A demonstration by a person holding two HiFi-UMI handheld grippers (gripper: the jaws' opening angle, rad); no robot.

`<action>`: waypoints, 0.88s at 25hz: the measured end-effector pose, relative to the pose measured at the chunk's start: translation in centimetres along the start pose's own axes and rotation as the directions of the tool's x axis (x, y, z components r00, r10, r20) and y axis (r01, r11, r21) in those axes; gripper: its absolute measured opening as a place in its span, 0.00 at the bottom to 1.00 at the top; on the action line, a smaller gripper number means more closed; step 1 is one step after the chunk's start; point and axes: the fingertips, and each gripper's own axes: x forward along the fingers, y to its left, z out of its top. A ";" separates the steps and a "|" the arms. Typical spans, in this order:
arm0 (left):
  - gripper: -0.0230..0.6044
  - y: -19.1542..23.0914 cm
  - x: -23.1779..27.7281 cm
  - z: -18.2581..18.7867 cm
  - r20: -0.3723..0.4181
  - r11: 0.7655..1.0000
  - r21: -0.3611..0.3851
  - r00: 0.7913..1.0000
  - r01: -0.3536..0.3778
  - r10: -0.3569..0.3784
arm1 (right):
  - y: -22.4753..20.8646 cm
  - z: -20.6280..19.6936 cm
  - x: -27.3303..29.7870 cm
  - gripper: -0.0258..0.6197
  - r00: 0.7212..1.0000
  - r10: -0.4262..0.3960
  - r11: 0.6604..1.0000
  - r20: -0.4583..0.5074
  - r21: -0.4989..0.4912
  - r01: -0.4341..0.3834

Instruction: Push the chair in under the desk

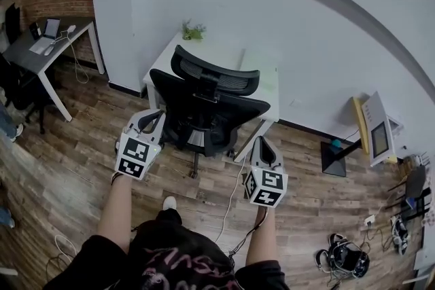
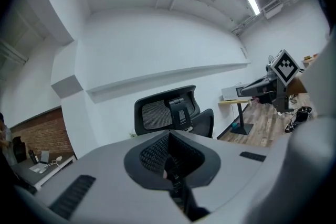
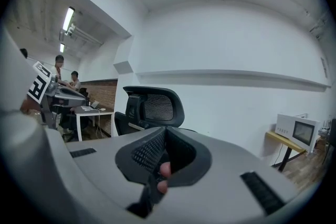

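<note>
I see left hand-held gripper (image 1: 158,115) and right hand-held gripper (image 1: 262,141) closed, empty, flanking chair (image 1: 204,102); bench (image 1: 266,81) edge beyond, cable (image 1: 233,195) on floor.

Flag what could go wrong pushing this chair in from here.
1. The white cable on the floor runs up toward the base of the chair. The casters could snag it.
2. The left gripper and right gripper are both shut, and neither appears to touch the chair. Closed tips may slip off the backrest.
3. A hard bump into the desk could shake the plant.
</note>
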 end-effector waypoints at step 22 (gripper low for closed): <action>0.06 0.1 -1.4 0.0 0.033 0.995 -0.104 0.999 0.004 0.000 | 0.7 0.1 -0.2 0.08 1.000 -0.009 1.000 0.023 -0.001 0.009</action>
